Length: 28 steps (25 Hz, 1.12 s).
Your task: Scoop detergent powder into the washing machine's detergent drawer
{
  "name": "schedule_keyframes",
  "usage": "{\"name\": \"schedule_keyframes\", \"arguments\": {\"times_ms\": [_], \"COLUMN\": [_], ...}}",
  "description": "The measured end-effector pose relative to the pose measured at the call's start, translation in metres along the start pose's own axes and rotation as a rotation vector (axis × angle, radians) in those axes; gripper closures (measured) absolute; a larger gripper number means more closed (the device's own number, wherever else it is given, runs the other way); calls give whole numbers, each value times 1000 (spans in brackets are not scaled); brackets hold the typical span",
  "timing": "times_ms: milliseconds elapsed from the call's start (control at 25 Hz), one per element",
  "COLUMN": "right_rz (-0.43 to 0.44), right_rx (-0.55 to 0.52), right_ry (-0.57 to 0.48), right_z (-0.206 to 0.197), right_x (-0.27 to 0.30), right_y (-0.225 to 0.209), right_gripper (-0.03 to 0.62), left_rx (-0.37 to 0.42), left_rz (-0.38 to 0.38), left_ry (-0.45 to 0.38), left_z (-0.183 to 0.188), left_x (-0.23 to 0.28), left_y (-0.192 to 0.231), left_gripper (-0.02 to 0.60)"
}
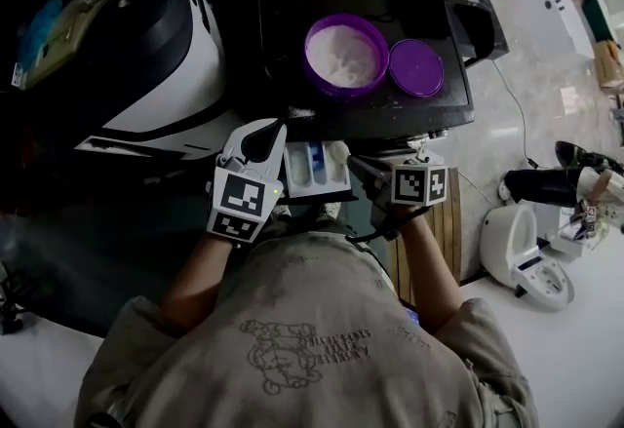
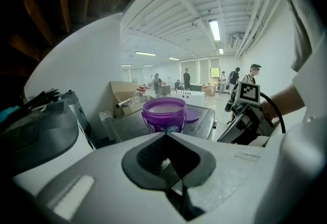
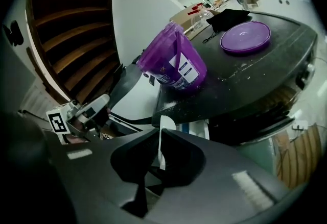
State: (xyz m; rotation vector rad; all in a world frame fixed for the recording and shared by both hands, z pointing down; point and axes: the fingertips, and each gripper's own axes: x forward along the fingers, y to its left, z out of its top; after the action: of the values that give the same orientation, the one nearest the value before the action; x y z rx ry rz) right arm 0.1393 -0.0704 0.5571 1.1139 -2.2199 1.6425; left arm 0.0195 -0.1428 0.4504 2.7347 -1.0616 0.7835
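Detergent powder (image 1: pixel 343 60), location?
White, in the open purple tub (image 1: pixel 310 77), which stands on the dark top of the washing machine (image 1: pixel 283 17). The purple lid (image 1: pixel 416 67) lies flat just beside the tub, on its right.

Detergent drawer?
Drawer (image 1: pixel 297 171) pulled out below the front edge of the machine top, between the two grippers. White body, with blue inside.

Left gripper, state and pose?
Left gripper (image 2: pixel 166 134): white, jaws pressed together tip to tip, nothing between them. It sits just beside the drawer's left side, jaws pointing up toward the tub. The forearm runs forward from the elbow, bare below the sleeve.

Right gripper?
Right gripper (image 3: pixel 159 133): dark, jaws pinching the flat white handle of a scoop (image 3: pixel 166 125). It sits at the drawer's right front corner, angled inward to the left. The forearm reaches forward like the left one, so both hands are held close in front of the chest.

Scoop, position and contents?
Its free end sticks out past the jaw tips, over the drawer and below the edge of the machine top. Contents cannot be told.
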Motion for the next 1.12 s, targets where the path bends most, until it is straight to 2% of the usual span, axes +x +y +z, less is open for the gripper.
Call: {"name": "schedule_keyframes", "arguments": {"times_ms": [360,680,1120], "right_rz": [-190,-339,-475], "right_rx": [-94,-267,-514], "right_ry": [108,211,300], "right_z": [-16,-28,-33], "right_x": [19,29,35], "right_y": [-32,-45,-54], "right_gripper": [557,557,557], "left_rx": [-28,-41,-56], "left_rz": [1,6,13], "left_ry": [35,52,60], "left_z": [-20,-28,-35], "left_x": [2,3,3], "left_y": [0,2,5], "left_gripper": [581,581,581]}}
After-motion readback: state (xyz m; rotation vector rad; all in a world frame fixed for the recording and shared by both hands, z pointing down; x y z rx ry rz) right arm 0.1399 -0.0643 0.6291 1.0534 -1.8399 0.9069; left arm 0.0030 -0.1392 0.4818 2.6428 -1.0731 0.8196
